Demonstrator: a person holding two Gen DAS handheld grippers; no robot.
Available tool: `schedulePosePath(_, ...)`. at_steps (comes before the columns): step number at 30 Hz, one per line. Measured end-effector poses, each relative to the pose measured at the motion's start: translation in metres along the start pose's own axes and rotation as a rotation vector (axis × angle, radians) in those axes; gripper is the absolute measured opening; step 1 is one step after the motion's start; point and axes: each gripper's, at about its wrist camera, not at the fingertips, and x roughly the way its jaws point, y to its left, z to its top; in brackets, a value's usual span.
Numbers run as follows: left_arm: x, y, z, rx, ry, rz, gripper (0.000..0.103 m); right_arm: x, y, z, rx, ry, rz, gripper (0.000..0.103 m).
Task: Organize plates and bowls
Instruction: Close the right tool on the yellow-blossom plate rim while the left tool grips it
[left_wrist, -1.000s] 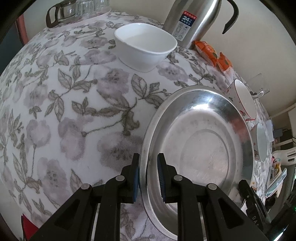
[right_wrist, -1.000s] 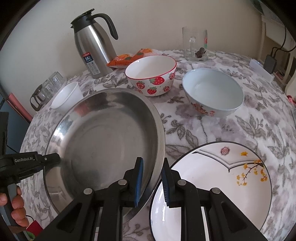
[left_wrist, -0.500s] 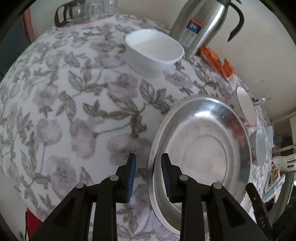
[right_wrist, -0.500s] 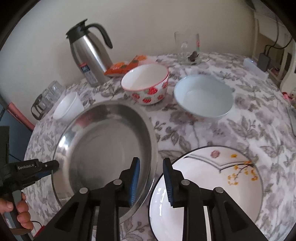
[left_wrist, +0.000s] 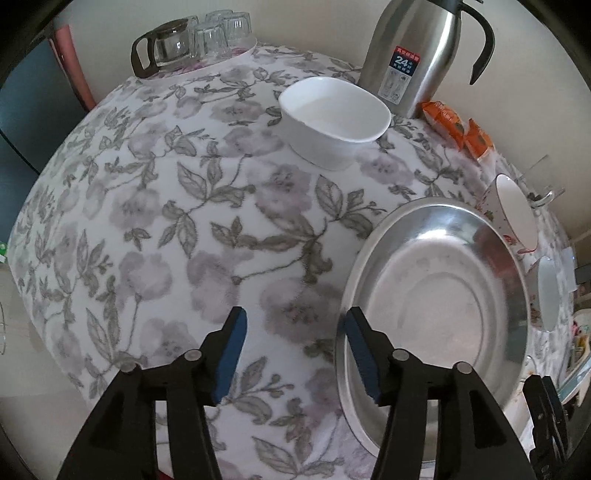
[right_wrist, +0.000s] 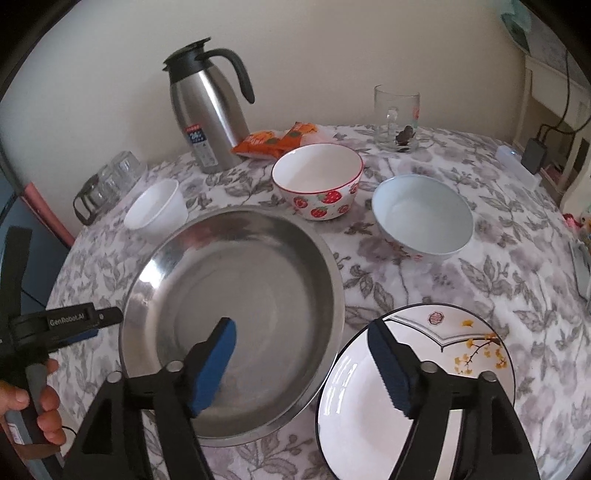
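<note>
A large steel plate (right_wrist: 236, 302) lies flat on the floral tablecloth; it also shows in the left wrist view (left_wrist: 436, 295). My left gripper (left_wrist: 293, 332) is open and empty beside the plate's left rim. My right gripper (right_wrist: 301, 341) is open and empty, straddling the steel plate's right rim above it. A white plate with yellow flowers (right_wrist: 417, 387) lies at the front right. A strawberry bowl (right_wrist: 317, 184), a pale blue bowl (right_wrist: 423, 218) and a small white bowl (right_wrist: 157, 210) (left_wrist: 332, 118) stand behind.
A steel thermos jug (right_wrist: 207, 118) stands at the back by orange snack packets (right_wrist: 273, 142). A glass mug (right_wrist: 397, 118) is at the back right. Upturned glasses and a glass pot (left_wrist: 192, 40) sit at the far left edge. The round table's edge (left_wrist: 22, 258) drops off at the left.
Both grippers have opened wide and let go of the steel plate's rims. The plate now rests on the table. Both grippers have pulled back and up a little.
</note>
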Motion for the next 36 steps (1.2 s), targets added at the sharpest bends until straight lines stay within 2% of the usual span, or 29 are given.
schedulePosePath(1,-0.001,0.001,0.000,0.002,-0.005,0.006,0.074,0.000,0.000,-0.001,0.000,-0.001,0.000,0.083)
schedulePosePath(3,-0.003,0.001,0.000,0.006,-0.023,0.019,0.080,0.001,-0.001,-0.002,0.011,-0.004,-0.002,0.089)
schedulePosePath(5,-0.004,0.001,0.000,0.013,-0.042,0.029,0.081,0.001,-0.004,-0.003,0.022,-0.002,-0.006,0.102)
schedulePosePath(11,-0.010,-0.001,0.001,0.019,-0.081,0.014,0.085,-0.001,-0.011,-0.003,0.052,-0.008,-0.014,0.103)
schedulePosePath(15,-0.020,-0.004,0.002,0.026,-0.135,-0.014,0.097,-0.005,-0.017,-0.003,0.069,-0.014,-0.022,0.103)
schedulePosePath(20,-0.035,-0.010,0.000,0.036,-0.195,-0.082,0.097,-0.018,-0.027,-0.002,0.079,-0.064,-0.046,0.103)
schedulePosePath(27,-0.053,-0.023,-0.007,0.064,-0.270,-0.179,0.097,-0.035,-0.058,-0.001,0.138,-0.091,-0.077,0.103)
schedulePosePath(31,-0.062,-0.037,-0.014,0.113,-0.305,-0.236,0.097,-0.042,-0.083,-0.003,0.177,-0.083,-0.105,0.103)
schedulePosePath(36,-0.076,-0.066,-0.030,0.239,-0.301,-0.330,0.097,-0.056,-0.121,-0.008,0.239,-0.109,-0.151,0.103)
